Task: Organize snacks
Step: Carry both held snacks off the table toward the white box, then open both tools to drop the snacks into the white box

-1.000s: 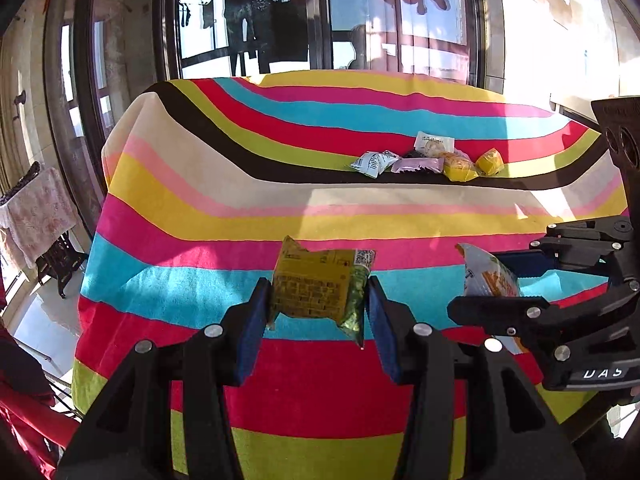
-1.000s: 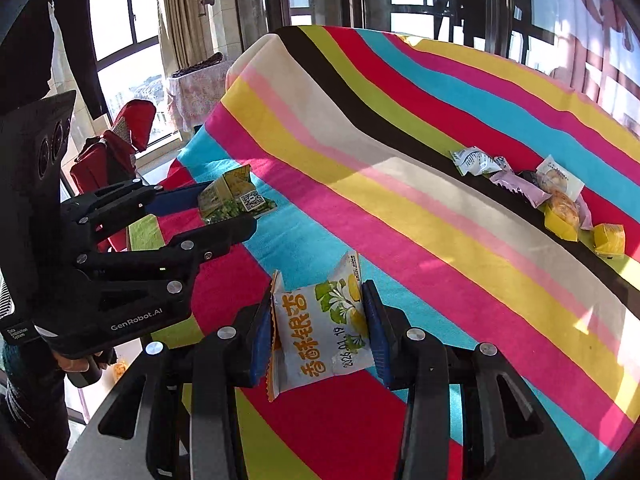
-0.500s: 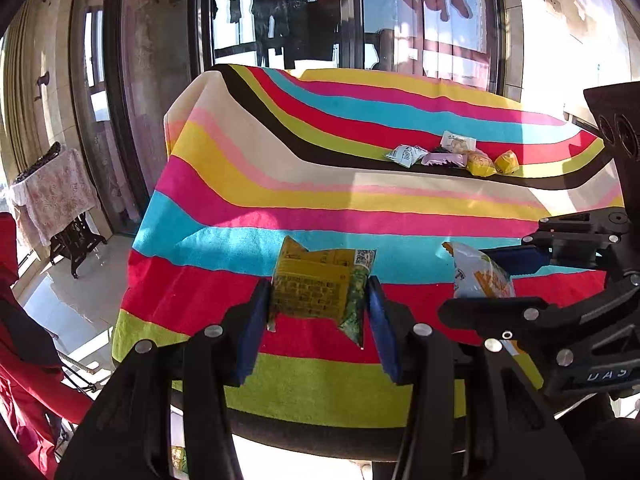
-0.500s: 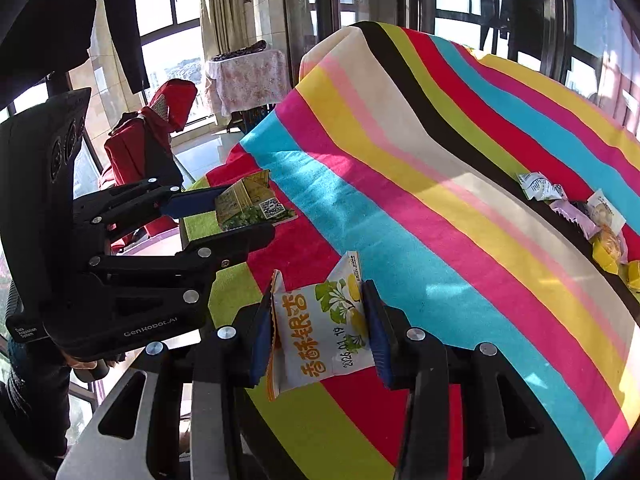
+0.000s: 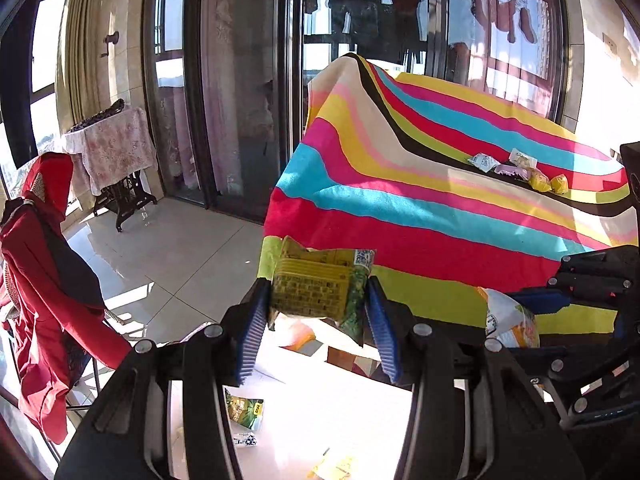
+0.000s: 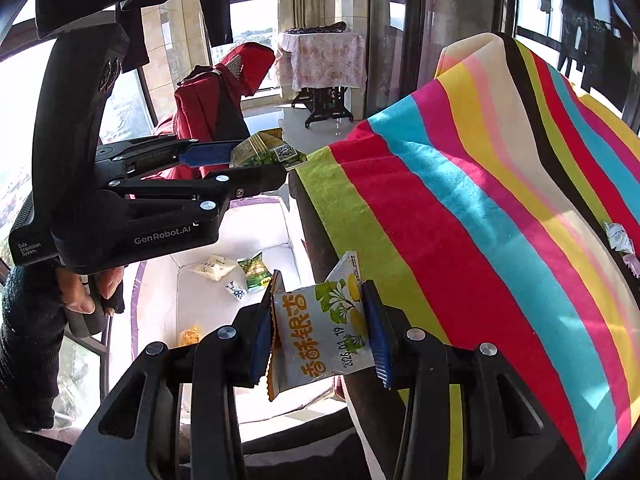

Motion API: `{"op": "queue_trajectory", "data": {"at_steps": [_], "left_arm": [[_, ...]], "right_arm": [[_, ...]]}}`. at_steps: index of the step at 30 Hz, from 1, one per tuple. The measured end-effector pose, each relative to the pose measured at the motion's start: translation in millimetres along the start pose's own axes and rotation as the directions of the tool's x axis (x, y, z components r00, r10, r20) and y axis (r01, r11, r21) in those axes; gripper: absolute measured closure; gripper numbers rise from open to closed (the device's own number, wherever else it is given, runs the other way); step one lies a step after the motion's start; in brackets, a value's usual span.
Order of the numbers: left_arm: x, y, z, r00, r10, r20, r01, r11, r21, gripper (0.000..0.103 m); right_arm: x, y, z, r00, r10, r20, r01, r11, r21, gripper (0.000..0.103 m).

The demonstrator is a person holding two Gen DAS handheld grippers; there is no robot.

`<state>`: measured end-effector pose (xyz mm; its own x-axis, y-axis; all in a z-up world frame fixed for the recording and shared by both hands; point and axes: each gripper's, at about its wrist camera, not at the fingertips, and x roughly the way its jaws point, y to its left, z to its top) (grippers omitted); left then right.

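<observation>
Yellow-green snack packet (image 5: 320, 292): clamped between the blue pads of the left gripper (image 5: 318, 320), standing upright, its top edge and printed code above the pads; it hangs past the near edge of the striped cloth, over the white tray below.
White snack packet (image 6: 320, 326): pinched between the pads of the right gripper (image 6: 320, 334), printed face toward the camera, orange crimped edge on its left side; it sits just off the corner of the cloth, above the tray.
Left gripper: closed on the yellow-green packet, pads pressing both sides; in the right wrist view it reaches in from the left, held by a hand (image 6: 86, 292) in a dark fingerless glove.
Right gripper: closed on the white packet; in the left wrist view it shows at the right edge with the packet's pale end poking out.
White tray (image 6: 280, 256): low beside the worktop, with a purple rim; several small packets (image 6: 252, 270) lie loose inside, well apart from both grippers.
Striped cloth (image 5: 440, 208): covers the worktop, draping over its corner.
Far snacks (image 5: 520, 166): a cluster of small wrapped pieces on the cloth's far side, well apart from both grippers.
Red coat (image 5: 44, 280): hanging at the left, near the window.
</observation>
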<state>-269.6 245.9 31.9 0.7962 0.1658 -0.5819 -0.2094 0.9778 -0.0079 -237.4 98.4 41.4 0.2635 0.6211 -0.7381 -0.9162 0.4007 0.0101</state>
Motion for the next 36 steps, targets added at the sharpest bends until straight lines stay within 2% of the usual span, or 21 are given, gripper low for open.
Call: {"op": "queue_trajectory", "data": {"at_steps": [4,9,12,13,15,16,17,19,20,22,25,26,29,31,34,36], "left_arm": [[4,28,-28,0.994,0.068,-0.08,-0.071,0.997,-0.04,0.055],[21,53,-71,0.97,0.095,-0.224,-0.116,0.99,-0.082,0.055],[34,58,-91,0.943,0.11,-0.313,-0.14,0.987,-0.076,0.053],[38,60,-97,0.932,0.14,-0.335,-0.169,0.984,-0.061,0.052],[43,65,-104,0.906,0.194,-0.377,-0.227,0.973,-0.045,0.037],[44,67,-105,0.895,0.224,-0.387,-0.261,0.964,-0.047,0.02],[42,71,-104,0.891,0.254,-0.377,-0.295,0.954,-0.055,0.017],[37,73,-97,0.896,0.278,-0.346,-0.322,0.943,-0.078,0.014],[35,74,-92,0.9,0.288,-0.328,-0.332,0.939,-0.088,0.012],[27,73,-80,0.897,0.338,-0.283,-0.38,0.918,-0.108,0.006],[13,68,-62,0.906,0.375,-0.195,-0.406,0.9,-0.157,0.002],[8,66,-57,0.911,0.374,-0.171,-0.402,0.899,-0.173,0.002],[5,54,-35,0.932,0.338,-0.128,-0.358,0.911,-0.202,0.002],[8,41,-21,0.947,0.295,-0.125,-0.315,0.928,-0.198,0.002],[15,9,-1,0.972,0.2,-0.125,-0.219,0.962,-0.164,0.002],[18,-20,14,0.988,0.112,-0.109,-0.125,0.985,-0.123,0.002]], "right_arm": [[34,32,-4,0.997,0.04,-0.073,-0.045,0.996,-0.072,0.062],[69,57,-15,0.985,0.078,-0.154,-0.096,0.989,-0.114,0.061],[80,61,-21,0.971,0.151,-0.183,-0.17,0.981,-0.092,0.051],[81,59,-22,0.969,0.164,-0.183,-0.18,0.981,-0.074,0.041],[75,51,-22,0.967,0.189,-0.172,-0.198,0.98,-0.037,0.034],[69,45,-21,0.968,0.192,-0.158,-0.199,0.98,-0.023,0.032],[62,39,-20,0.972,0.191,-0.14,-0.194,0.981,-0.009,0.032],[47,27,-17,0.96,0.254,-0.12,-0.253,0.967,0.03,0.032],[36,22,-16,0.961,0.259,-0.096,-0.256,0.966,0.037,0.03],[12,15,-15,0.963,0.268,-0.039,-0.267,0.963,0.034,0.021],[-28,3,-11,0.931,0.361,0.053,-0.363,0.931,0.044,0.02],[-42,1,-10,0.927,0.364,0.09,-0.367,0.93,0.027,0.019],[-81,-7,-13,0.935,0.301,0.187,-0.3,0.953,-0.031,0.016],[-97,-20,-20,0.953,0.199,0.228,-0.197,0.98,-0.034,0.016],[-106,-58,-38,0.971,0.054,0.233,-0.069,0.996,0.055,0.016],[-108,-95,-52,0.977,-0.049,0.207,0.012,0.984,0.176,0.016]]}}
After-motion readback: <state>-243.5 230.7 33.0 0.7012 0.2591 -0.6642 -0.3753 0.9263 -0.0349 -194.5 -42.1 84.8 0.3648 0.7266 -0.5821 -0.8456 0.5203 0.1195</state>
